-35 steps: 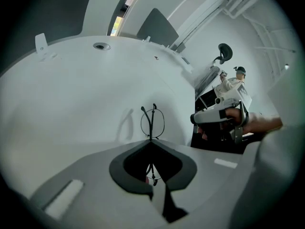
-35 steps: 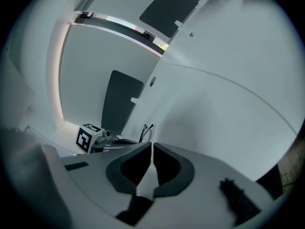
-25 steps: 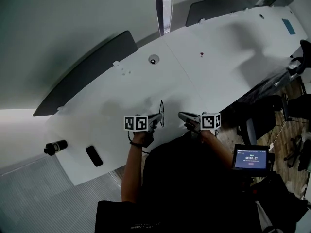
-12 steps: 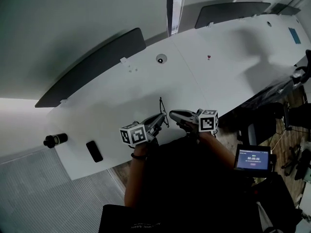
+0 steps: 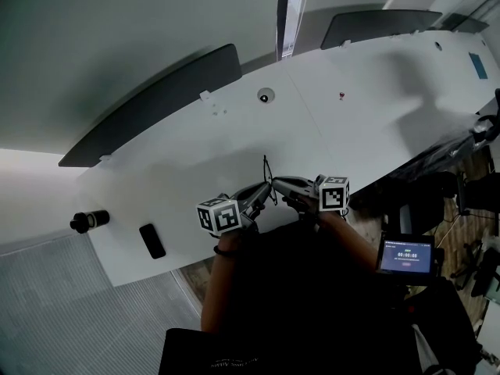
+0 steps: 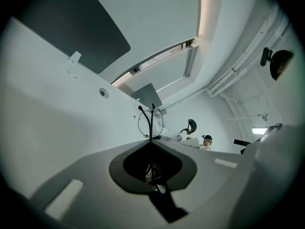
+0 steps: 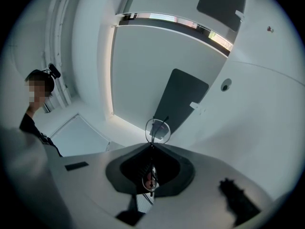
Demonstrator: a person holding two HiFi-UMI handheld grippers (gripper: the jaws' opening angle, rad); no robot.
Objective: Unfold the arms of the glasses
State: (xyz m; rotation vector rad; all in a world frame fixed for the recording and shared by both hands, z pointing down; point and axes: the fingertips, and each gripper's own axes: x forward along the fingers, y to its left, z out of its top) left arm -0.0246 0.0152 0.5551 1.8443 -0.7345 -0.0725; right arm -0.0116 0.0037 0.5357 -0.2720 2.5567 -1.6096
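Thin black wire-rimmed glasses [image 5: 268, 178] are held up above the white table [image 5: 344, 131], just in front of the person. My left gripper [image 5: 264, 191] is shut on them from the left and my right gripper [image 5: 278, 184] from the right, tips almost meeting. In the left gripper view a round lens [image 6: 150, 123] and a folded arm stick up past the shut jaw tips of the left gripper [image 6: 150, 139]. The right gripper view shows a lens [image 7: 157, 130] standing just beyond the closed tips of the right gripper [image 7: 152, 146].
A black phone [image 5: 151, 241] and a black cylinder [image 5: 88, 222] lie at the table's left end. Dark divider panels [image 5: 156, 100] line its far edge, with a small round fitting [image 5: 266, 95] nearby. A small screen [image 5: 405, 254] and office chairs [image 5: 476, 201] stand at the right.
Both grippers have risen off the table with the glasses and drawn closer together. The left gripper's marker cube has tilted and dropped lower in the head view.
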